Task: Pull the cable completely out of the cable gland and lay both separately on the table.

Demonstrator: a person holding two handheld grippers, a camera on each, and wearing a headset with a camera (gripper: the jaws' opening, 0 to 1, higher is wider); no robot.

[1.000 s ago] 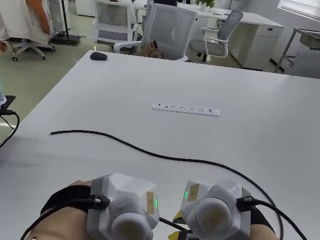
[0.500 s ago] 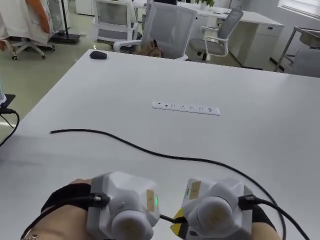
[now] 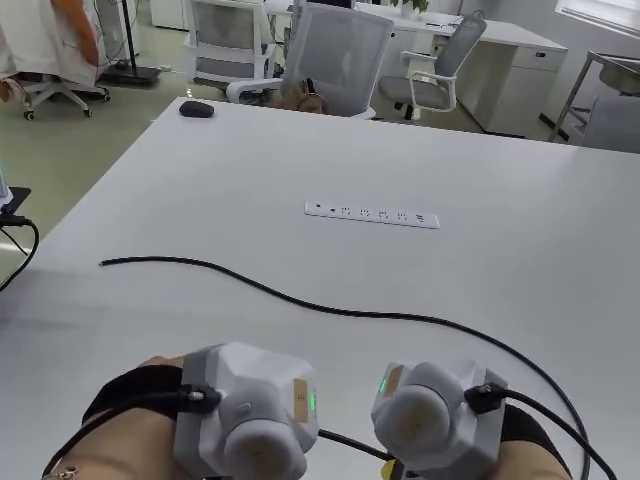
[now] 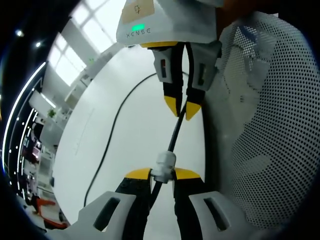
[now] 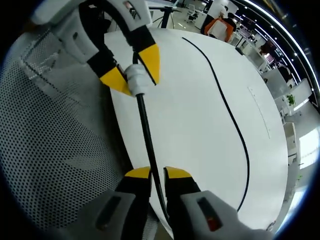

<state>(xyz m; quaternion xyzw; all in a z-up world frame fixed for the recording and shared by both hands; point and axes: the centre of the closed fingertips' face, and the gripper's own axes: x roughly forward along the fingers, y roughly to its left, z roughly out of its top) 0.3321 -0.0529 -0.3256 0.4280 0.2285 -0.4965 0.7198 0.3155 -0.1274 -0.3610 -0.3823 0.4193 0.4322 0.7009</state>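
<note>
Left gripper view: left gripper [image 4: 162, 175], 2 jaws closed on white cable gland [image 4: 164, 164]; right gripper [image 4: 182, 110] pinching black cable [image 4: 175, 134] just beside gland, judged braced for pull-out; slack cable trails from gland across table [image 4: 125, 150].

Cable [image 3: 350, 313] on table [image 3: 500, 180], power strip [image 3: 372, 217] behind; mouse [image 3: 197, 110] far-left corner; chairs [image 3: 340, 55] beyond.
</note>
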